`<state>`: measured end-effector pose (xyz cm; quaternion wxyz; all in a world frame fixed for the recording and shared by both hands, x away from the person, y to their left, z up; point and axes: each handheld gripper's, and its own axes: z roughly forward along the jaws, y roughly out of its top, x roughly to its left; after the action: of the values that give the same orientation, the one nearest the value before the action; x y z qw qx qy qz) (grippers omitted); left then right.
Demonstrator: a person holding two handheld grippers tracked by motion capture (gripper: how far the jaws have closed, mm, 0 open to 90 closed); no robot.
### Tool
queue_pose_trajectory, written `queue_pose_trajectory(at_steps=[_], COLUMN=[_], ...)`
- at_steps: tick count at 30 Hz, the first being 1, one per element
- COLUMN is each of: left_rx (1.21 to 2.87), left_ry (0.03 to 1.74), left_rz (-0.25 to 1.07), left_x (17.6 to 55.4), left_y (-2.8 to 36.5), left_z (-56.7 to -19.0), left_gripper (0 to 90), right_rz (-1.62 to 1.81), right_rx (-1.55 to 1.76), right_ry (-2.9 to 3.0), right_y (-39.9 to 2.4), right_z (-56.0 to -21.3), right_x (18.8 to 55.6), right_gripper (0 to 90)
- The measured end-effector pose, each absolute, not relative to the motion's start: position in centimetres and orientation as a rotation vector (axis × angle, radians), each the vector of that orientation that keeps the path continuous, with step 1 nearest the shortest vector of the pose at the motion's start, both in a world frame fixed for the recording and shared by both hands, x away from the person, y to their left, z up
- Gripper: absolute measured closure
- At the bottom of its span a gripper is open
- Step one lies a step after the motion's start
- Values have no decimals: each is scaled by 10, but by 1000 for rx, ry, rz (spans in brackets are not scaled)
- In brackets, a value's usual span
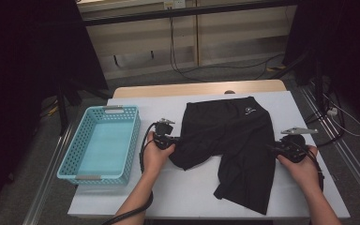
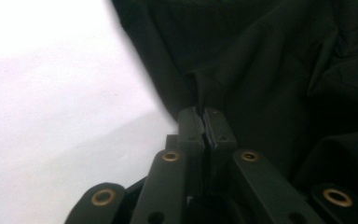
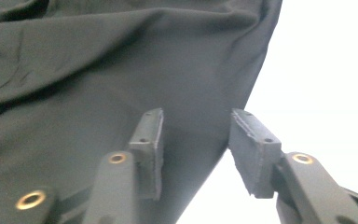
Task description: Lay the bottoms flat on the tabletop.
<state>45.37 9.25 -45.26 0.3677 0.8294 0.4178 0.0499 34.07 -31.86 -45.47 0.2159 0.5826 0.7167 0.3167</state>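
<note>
A pair of black shorts [image 1: 229, 136] lies spread on the white-covered table [image 1: 178, 192], waistband toward the far side. My left gripper [image 1: 173, 143] is at the shorts' left leg edge. In the left gripper view the jaws [image 2: 204, 112] are shut on a pinch of the black fabric [image 2: 261, 70]. My right gripper [image 1: 274, 149] is at the right edge of the other leg. In the right gripper view it [image 3: 196, 126] stands open, with the hem of the shorts [image 3: 98, 70] lying between its pads and untouched by them.
A light blue plastic basket [image 1: 75, 140] with nothing in it stands at the table's left side, next to my left hand. The wooden table edge [image 1: 197, 88] shows behind the white cover. Cables run over the floor beyond.
</note>
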Motion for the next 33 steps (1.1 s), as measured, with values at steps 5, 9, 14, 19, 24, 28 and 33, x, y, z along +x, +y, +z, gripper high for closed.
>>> queue_pose_trajectory(at_steps=[5,9,14,19,24,28,33], left_rx=[2097,2074,2070,2075,2096,2091,2057], left_ry=[1102,1116,1121,1125,1130,1130,1089], left_rz=[102,98,96,85,88,160,211], left_x=[455,454,450,438,427,429,447], left_y=[103,107,115,129,139,133,117], left_z=[-446,-445,-438,-431,-424,-424,-429], left_gripper=[883,882,882,885,884,688,476], right_rz=[874,892,894,873,862,845,855], right_rx=[1581,1563,1568,1509,1458,1414,1441], right_ry=[2026,2057,2101,2150,2200,2168,2089], right_y=[-315,-311,-315,-323,-327,-328,-328], right_z=[-457,-456,-448,-439,-438,-440,-440], right_x=[341,339,324,294,269,273,315], right_gripper=[776,893,895,895,894,637,534])
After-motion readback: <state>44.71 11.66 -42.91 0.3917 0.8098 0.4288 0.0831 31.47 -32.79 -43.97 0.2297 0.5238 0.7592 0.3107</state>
